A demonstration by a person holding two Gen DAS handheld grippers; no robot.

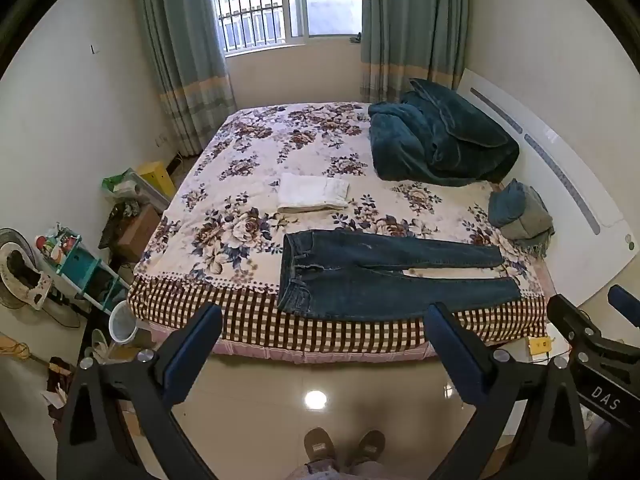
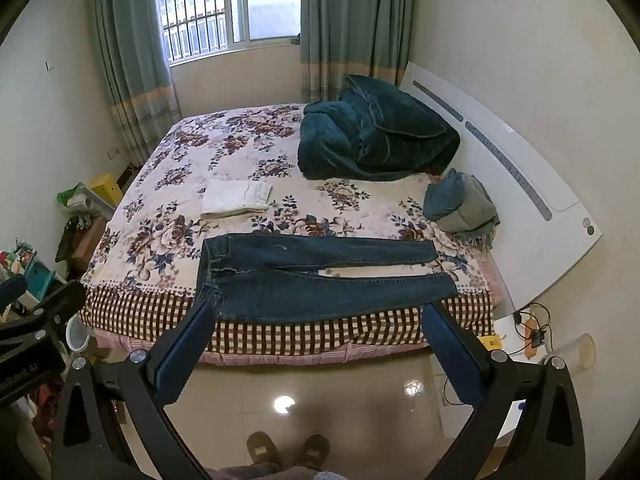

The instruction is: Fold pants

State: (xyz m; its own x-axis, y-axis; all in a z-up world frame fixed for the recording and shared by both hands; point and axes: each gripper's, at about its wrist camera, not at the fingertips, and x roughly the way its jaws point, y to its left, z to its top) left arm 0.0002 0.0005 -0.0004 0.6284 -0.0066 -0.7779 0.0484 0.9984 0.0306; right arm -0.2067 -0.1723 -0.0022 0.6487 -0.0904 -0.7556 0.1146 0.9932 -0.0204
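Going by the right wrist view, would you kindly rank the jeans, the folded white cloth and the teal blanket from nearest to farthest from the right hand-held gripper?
From the open right hand-held gripper:
1. Jeans, spread flat along the bed's near edge, just beyond the fingertips.
2. Folded white cloth, mid-bed, left of centre.
3. Teal blanket, heaped at the far right by the headboard.

We've got 2 fisheye cams, one per wrist, both looking fwd along their own fingers and tilted down toward the bed (image 1: 248, 320) from above the floor, well back from it. L view sits a bit left: bed's left-side clutter and the right gripper's body at its right edge. R view sits a bit right: nightstand side, w/ the left gripper's body at its left edge. Both share the whole bed, pants (image 1: 380, 280) (image 2: 312, 276), window (image 1: 280, 0) (image 2: 224, 4), headboard (image 1: 560, 184), plus our slippers at bottom.
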